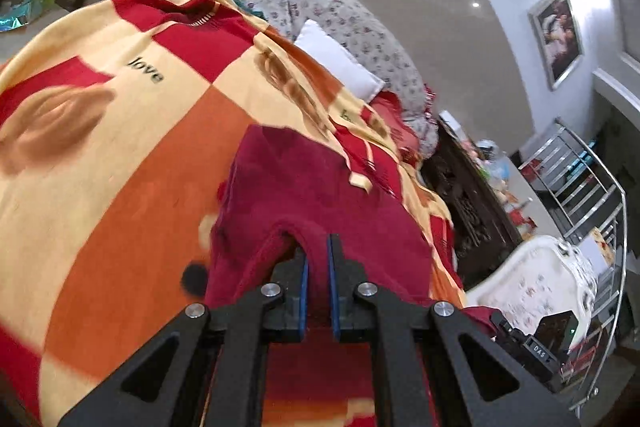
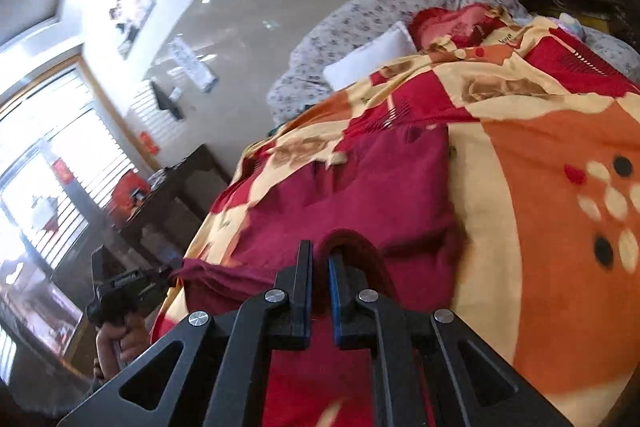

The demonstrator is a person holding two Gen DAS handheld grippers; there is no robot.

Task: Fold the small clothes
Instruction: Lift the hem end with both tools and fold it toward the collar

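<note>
A small dark red garment (image 1: 320, 195) lies spread on the bed's patterned blanket (image 1: 132, 163). My left gripper (image 1: 318, 259) is shut on a pinched fold at the garment's near edge. In the right wrist view the same garment (image 2: 360, 187) lies on the blanket (image 2: 540, 155), and my right gripper (image 2: 320, 263) is shut on another fold of its near edge. The left gripper (image 2: 172, 273) also shows at the lower left of the right wrist view, holding the garment's stretched corner. The right gripper's body (image 1: 528, 347) shows at the lower right of the left wrist view.
A white pillow (image 1: 340, 59) and a floral quilt (image 1: 360, 27) lie at the bed's head. A dark carved cabinet (image 1: 468, 203) stands beside the bed. A white chair (image 1: 532, 283) and a metal rack (image 1: 580, 183) are further right. A dark desk (image 2: 168, 199) stands by the window.
</note>
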